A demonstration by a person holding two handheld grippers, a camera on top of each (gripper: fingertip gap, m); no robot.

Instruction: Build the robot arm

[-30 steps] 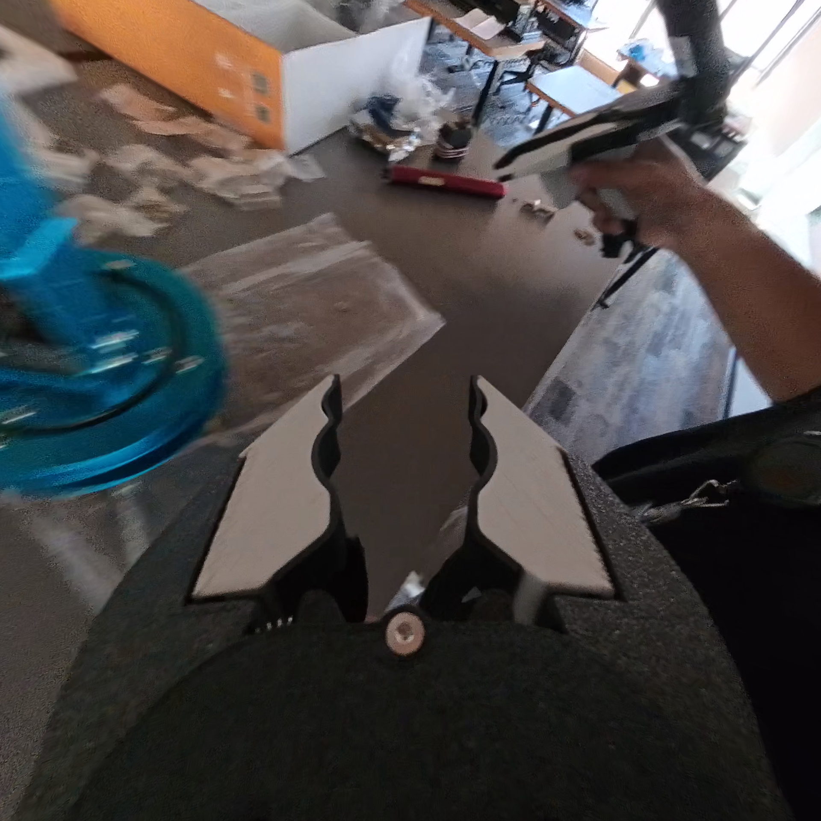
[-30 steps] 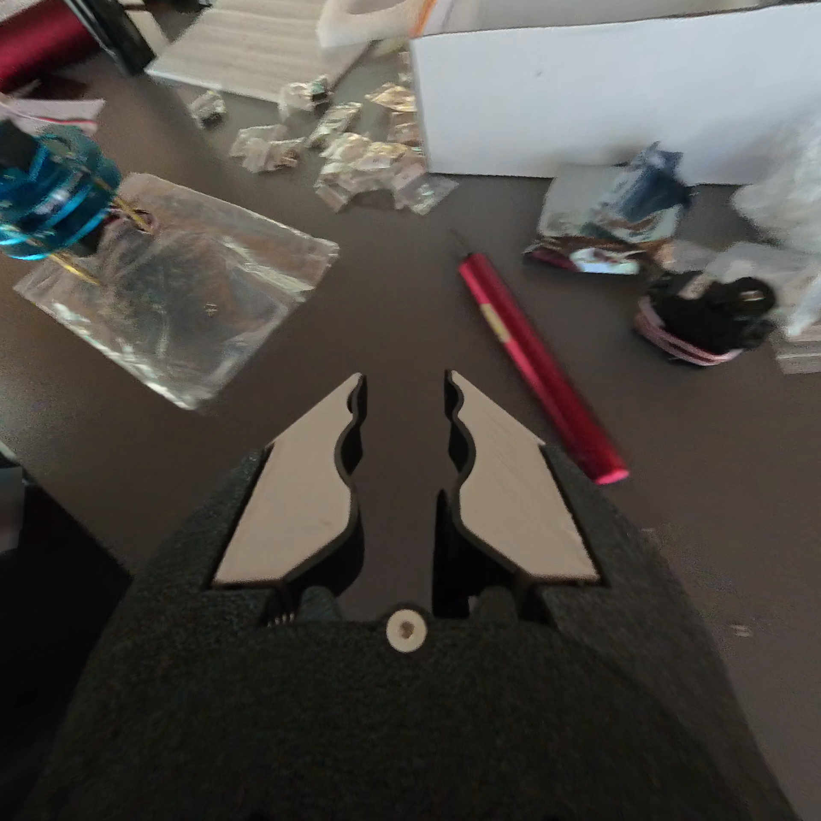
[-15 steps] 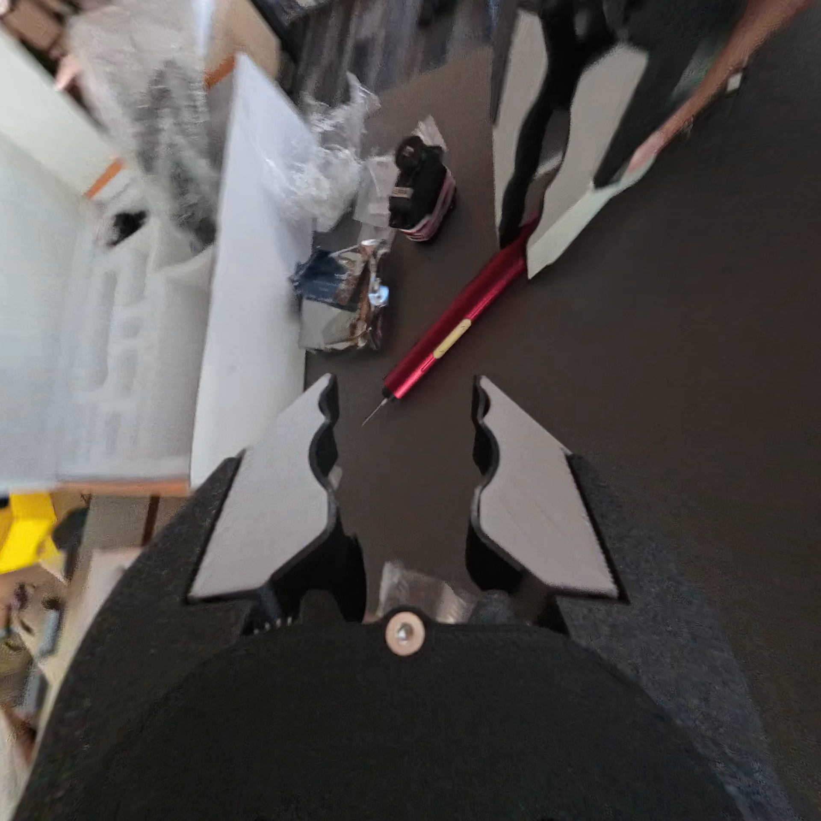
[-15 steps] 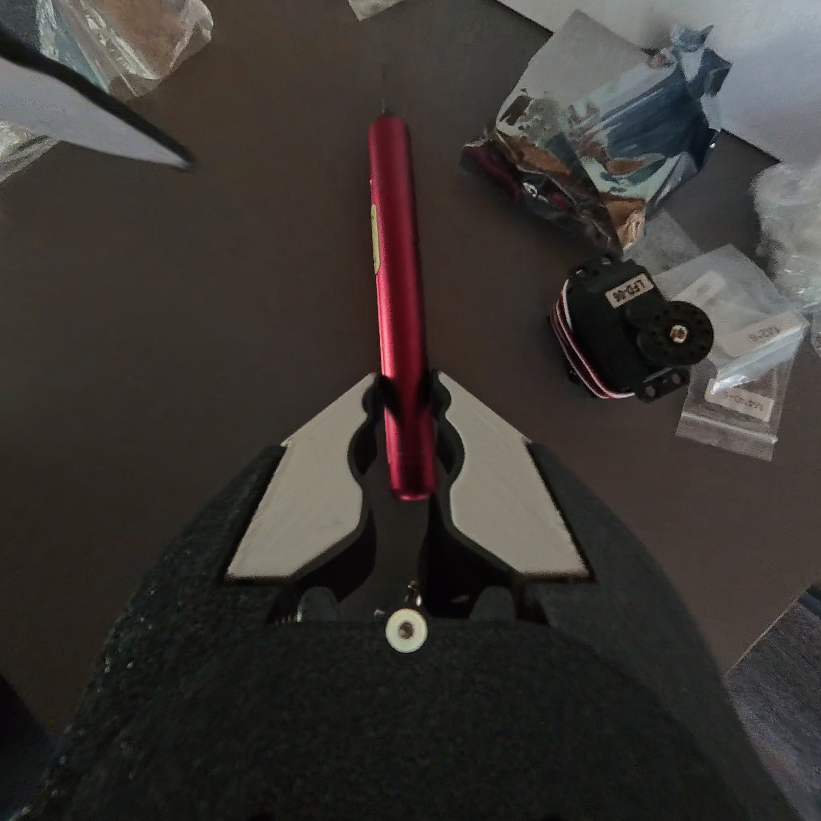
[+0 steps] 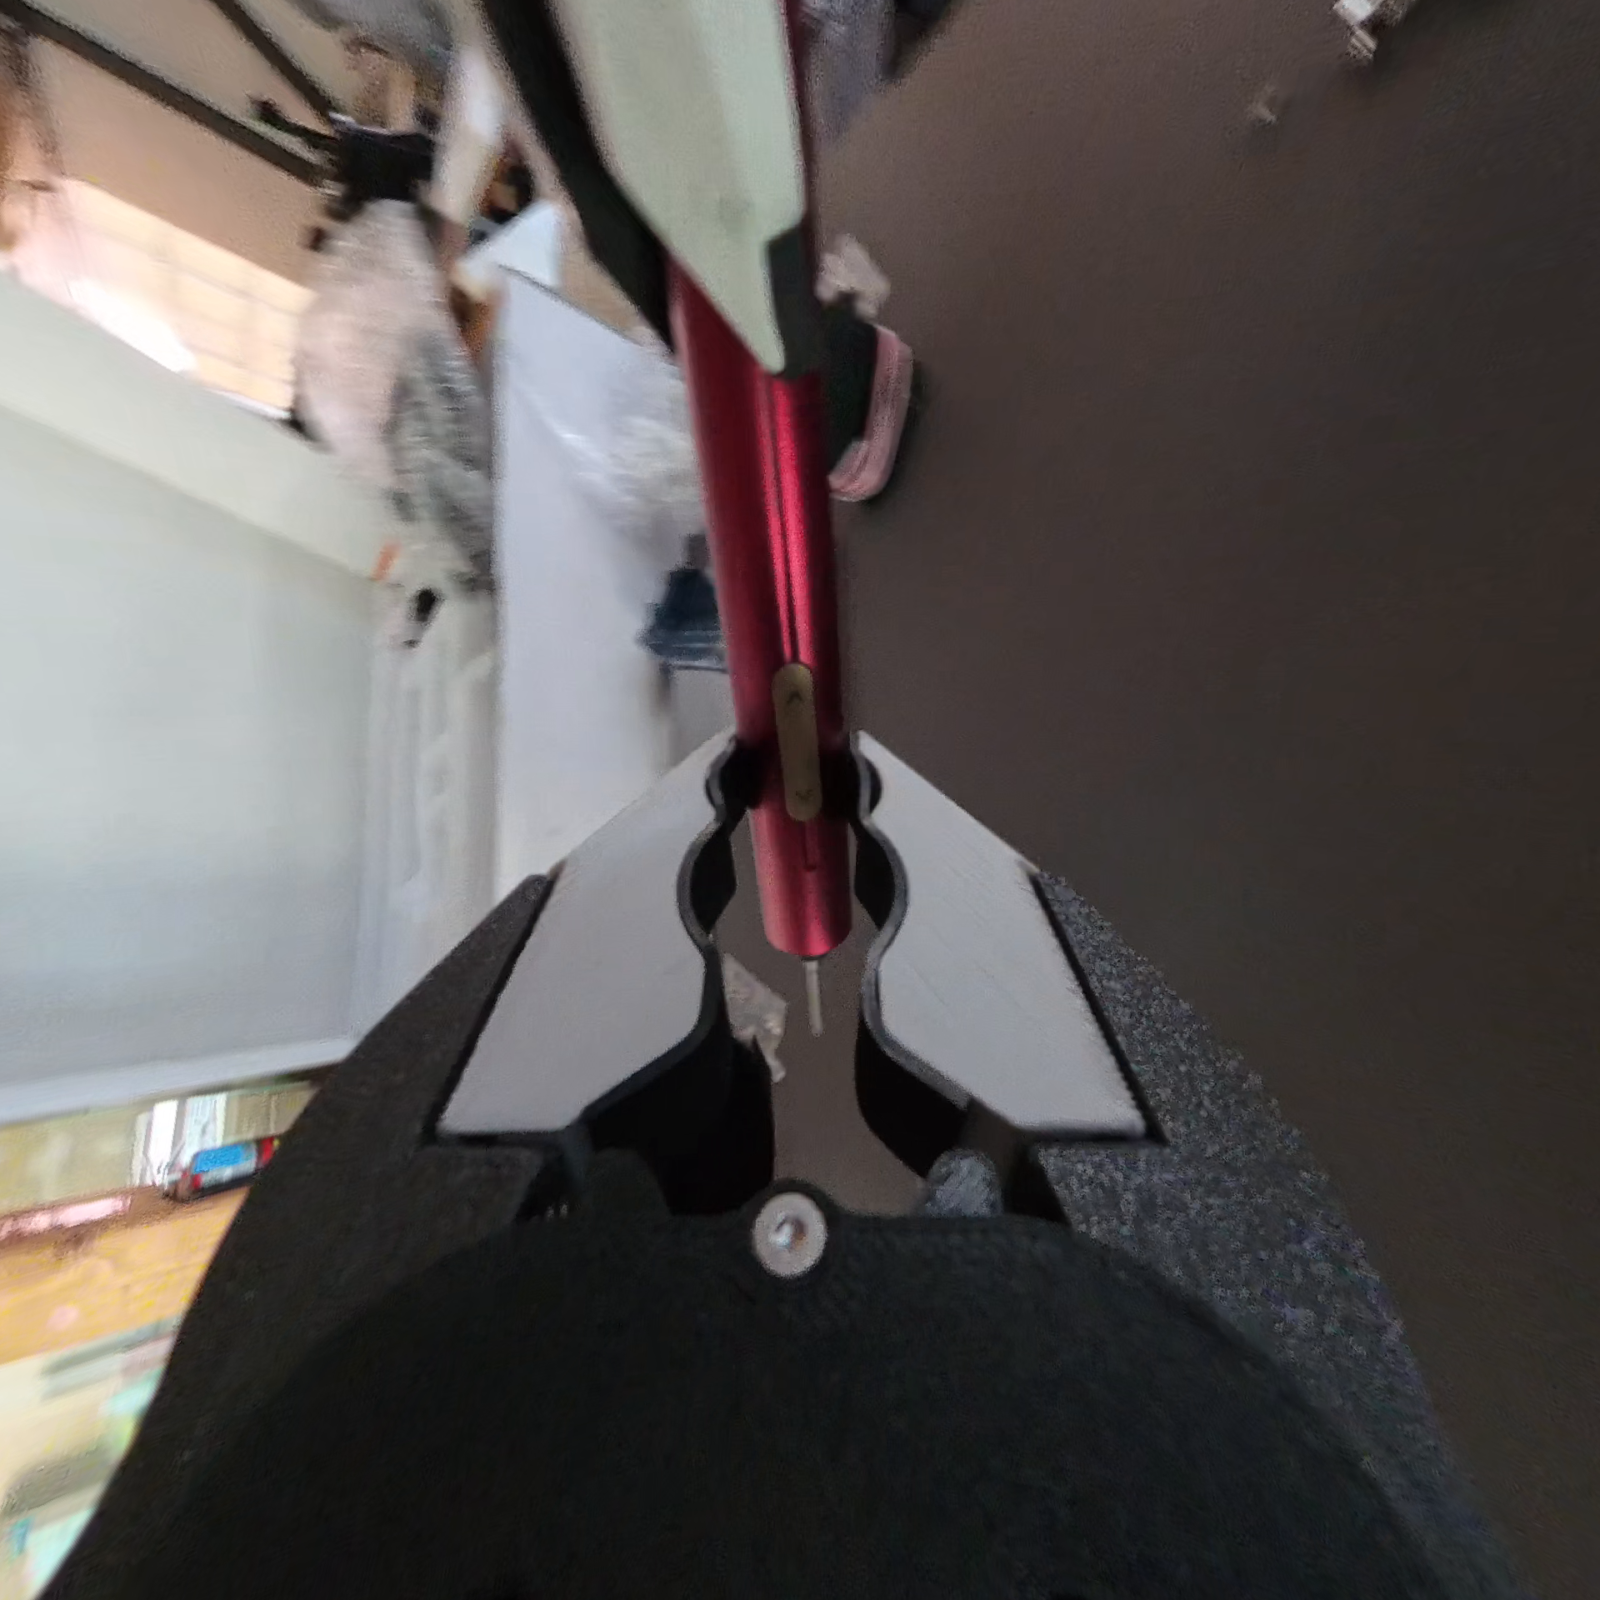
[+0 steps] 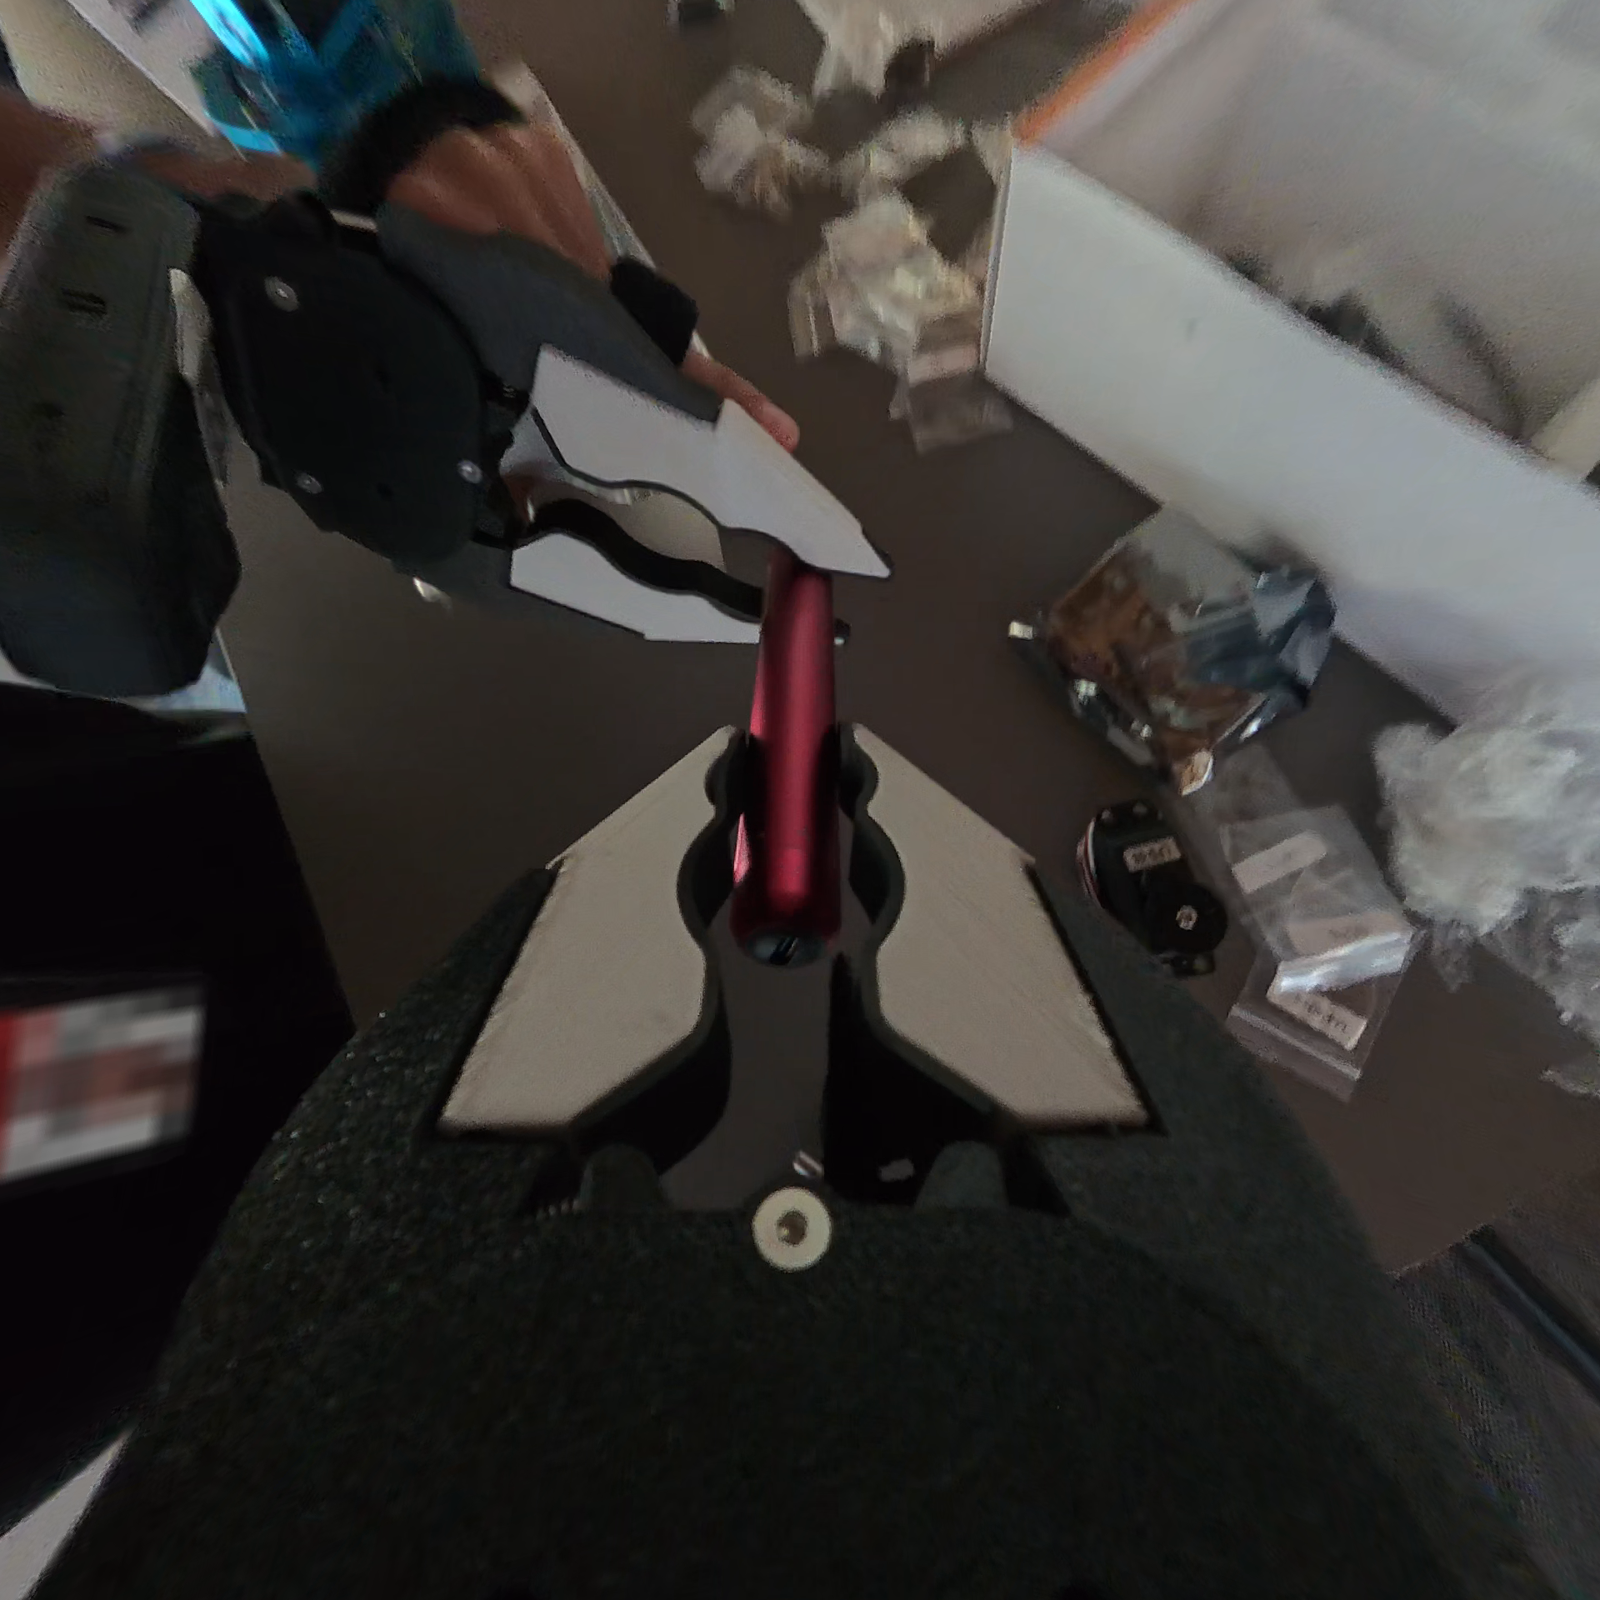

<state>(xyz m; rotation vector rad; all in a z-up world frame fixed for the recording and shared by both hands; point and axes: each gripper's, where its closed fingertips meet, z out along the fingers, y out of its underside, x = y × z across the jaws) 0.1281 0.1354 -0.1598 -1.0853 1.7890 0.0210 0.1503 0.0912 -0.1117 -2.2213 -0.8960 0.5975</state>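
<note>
A red metal pen-shaped screwdriver [image 6: 792, 675] is held in the air over the dark table [image 6: 485, 779], gripped at both ends. My right gripper [image 6: 792, 745] is shut on its butt end, which points at the camera. My left gripper [image 5: 792, 766] is shut on its bit end [image 5: 762, 537], by the gold switch; the thin bit sticks out between the fingers. The left gripper also shows in the right wrist view [image 6: 805, 597], held by a hand. A white finger [image 5: 693, 130] of the right gripper shows at the top of the left wrist view.
A black servo [image 6: 1143, 892], small zip bags [image 6: 1316, 978], a crumpled foil bag [image 6: 1186, 658] and a white box [image 6: 1212, 390] lie to the right. Clear packets [image 6: 866, 260] lie farther back. A blue object [image 6: 294, 78] is at the top left. The table edge [image 6: 1472, 1212] is at the lower right. One gripper's finger ends stand about 7 cm off the other's.
My right gripper has lifted the red screwdriver off the table. My left gripper, open before, has swung in and closed on the bit end.
</note>
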